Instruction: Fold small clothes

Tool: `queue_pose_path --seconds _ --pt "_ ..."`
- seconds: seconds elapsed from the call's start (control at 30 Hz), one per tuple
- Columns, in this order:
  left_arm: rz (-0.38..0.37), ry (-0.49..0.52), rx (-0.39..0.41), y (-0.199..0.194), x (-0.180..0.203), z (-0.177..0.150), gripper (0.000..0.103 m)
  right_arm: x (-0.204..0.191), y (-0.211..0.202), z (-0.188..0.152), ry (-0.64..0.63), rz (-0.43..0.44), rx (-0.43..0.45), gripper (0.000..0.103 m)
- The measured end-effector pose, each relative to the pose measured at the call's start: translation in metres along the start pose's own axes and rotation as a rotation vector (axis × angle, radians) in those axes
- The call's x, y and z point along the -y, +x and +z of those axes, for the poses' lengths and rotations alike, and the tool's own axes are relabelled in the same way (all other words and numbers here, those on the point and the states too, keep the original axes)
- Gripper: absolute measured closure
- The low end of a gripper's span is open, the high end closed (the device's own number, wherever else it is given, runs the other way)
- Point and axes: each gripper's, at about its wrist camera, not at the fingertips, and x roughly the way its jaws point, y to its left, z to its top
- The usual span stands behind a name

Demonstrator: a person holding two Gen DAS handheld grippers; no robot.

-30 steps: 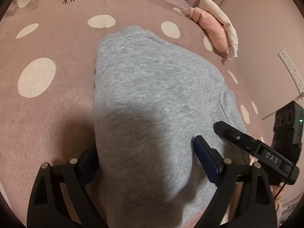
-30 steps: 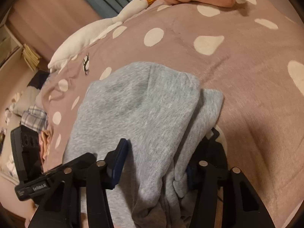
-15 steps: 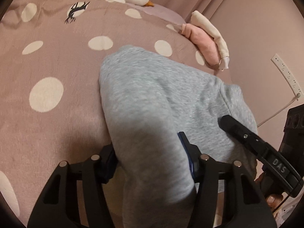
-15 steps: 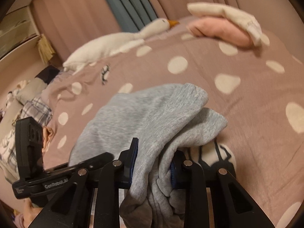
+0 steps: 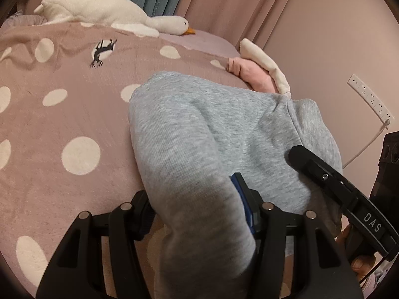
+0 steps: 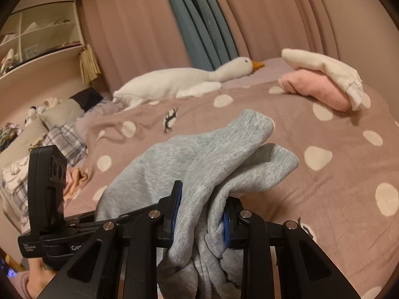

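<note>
A small grey knit garment [image 5: 212,134] is lifted off the pink dotted bedspread [image 5: 62,114], held at its near edge by both grippers. My left gripper [image 5: 197,214] is shut on a thick bunch of the grey cloth, which hides its left pad. In the right wrist view the same grey garment [image 6: 224,154] hangs in folds, and my right gripper [image 6: 199,214] is shut on its gathered edge between the blue pads. The right gripper's black body [image 5: 336,189] shows at the right of the left wrist view, the left gripper's body [image 6: 47,186] at the left of the right wrist view.
A folded pink and cream pile [image 6: 324,82] lies at the far right of the bed. A white plush goose [image 6: 187,79] stretches along the far edge under the curtains. Loose clothes and a plaid item [image 6: 62,139] lie at the left. A wall socket strip [image 5: 369,97] is on the right.
Both grippers went from standing open around the flat garment to shut on its near edge. They have risen, lifting and bunching the cloth off the bedspread.
</note>
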Motion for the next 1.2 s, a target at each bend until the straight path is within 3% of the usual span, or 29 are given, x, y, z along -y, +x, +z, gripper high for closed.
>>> queue_pose_path --seconds 0.3,0.77,1.2 --pt "0.008 -0.003 -0.016 -0.005 -0.003 -0.002 0.047 -0.011 -0.004 0.002 -0.020 0.000 0.001 0.074" --pt "0.032 -0.027 -0.118 0.028 -0.008 -0.022 0.046 0.010 0.013 -0.019 0.069 -0.008 -0.101 0.074" --pt "0.071 -0.004 -0.167 0.035 -0.012 -0.032 0.040 0.033 0.015 -0.035 0.165 -0.009 -0.197 0.074"
